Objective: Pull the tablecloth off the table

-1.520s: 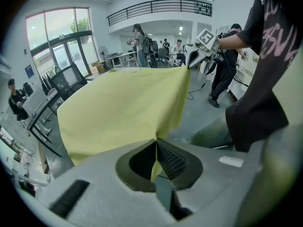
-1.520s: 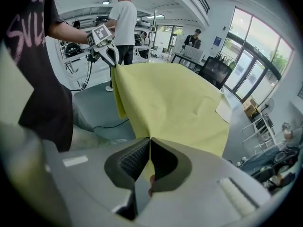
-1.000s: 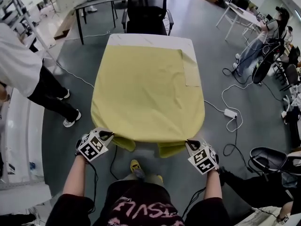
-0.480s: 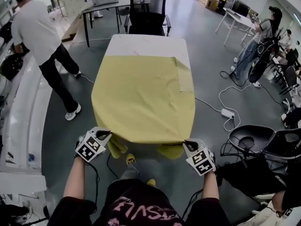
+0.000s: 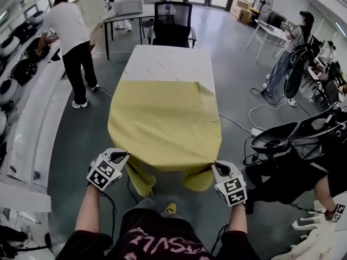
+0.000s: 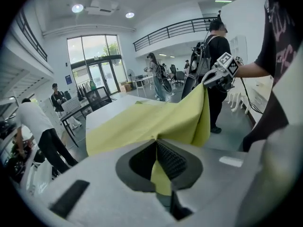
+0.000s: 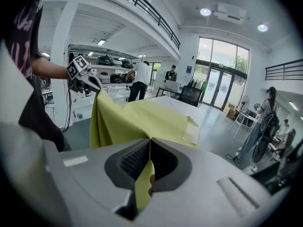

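A yellow tablecloth (image 5: 162, 121) covers the near half of a white table (image 5: 169, 64); the far half of the tabletop is bare. Its far right corner is folded back. My left gripper (image 5: 126, 155) is shut on the cloth's near left corner and my right gripper (image 5: 216, 166) is shut on the near right corner. The near edge hangs stretched between them off the table end. In the left gripper view the tablecloth (image 6: 161, 119) runs out from the closed jaws; in the right gripper view the tablecloth (image 7: 142, 117) does the same.
A black office chair (image 5: 171, 23) stands at the table's far end, with a dark desk (image 5: 122, 15) behind it. A person in white (image 5: 70, 42) bends at the left shelves. People and chairs crowd the right side; a cable and power strip (image 5: 255, 130) lie on the floor.
Both grippers have moved back toward me and risen, dragging the cloth along. More bare tabletop shows at the far end. The person at left has walked farther away.
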`<action>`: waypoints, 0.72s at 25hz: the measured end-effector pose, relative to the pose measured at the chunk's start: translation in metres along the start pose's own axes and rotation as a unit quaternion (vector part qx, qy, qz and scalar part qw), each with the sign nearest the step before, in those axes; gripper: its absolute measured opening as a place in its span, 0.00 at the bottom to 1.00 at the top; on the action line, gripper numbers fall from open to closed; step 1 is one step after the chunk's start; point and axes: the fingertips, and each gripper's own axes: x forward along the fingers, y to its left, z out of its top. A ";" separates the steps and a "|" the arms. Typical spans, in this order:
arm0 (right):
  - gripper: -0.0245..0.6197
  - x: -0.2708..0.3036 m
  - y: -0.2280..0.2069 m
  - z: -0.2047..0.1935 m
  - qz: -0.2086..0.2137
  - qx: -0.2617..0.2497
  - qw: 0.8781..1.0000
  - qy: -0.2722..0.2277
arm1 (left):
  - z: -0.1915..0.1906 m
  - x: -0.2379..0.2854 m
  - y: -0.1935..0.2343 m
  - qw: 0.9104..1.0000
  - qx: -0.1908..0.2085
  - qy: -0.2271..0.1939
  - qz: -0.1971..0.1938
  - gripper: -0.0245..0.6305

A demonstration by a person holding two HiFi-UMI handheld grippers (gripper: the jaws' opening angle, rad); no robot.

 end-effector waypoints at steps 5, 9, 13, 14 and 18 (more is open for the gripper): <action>0.06 -0.027 0.002 0.030 -0.034 0.031 0.997 -0.057 | 0.031 -0.039 0.007 0.997 -0.027 -0.067 0.028 0.05; 0.06 -0.042 0.003 0.063 -0.063 0.050 0.991 -0.105 | 0.054 -0.062 0.024 0.990 -0.048 -0.123 0.045 0.05; 0.06 -0.053 0.002 0.095 -0.097 0.057 0.983 -0.144 | 0.072 -0.081 0.045 0.979 -0.067 -0.182 0.059 0.05; 0.06 -0.055 0.001 0.103 -0.105 0.060 0.981 -0.154 | 0.076 -0.086 0.050 0.976 -0.071 -0.195 0.060 0.05; 0.06 -0.064 -0.001 0.133 -0.136 0.069 0.971 -0.186 | 0.093 -0.104 0.070 0.967 -0.076 -0.233 0.066 0.05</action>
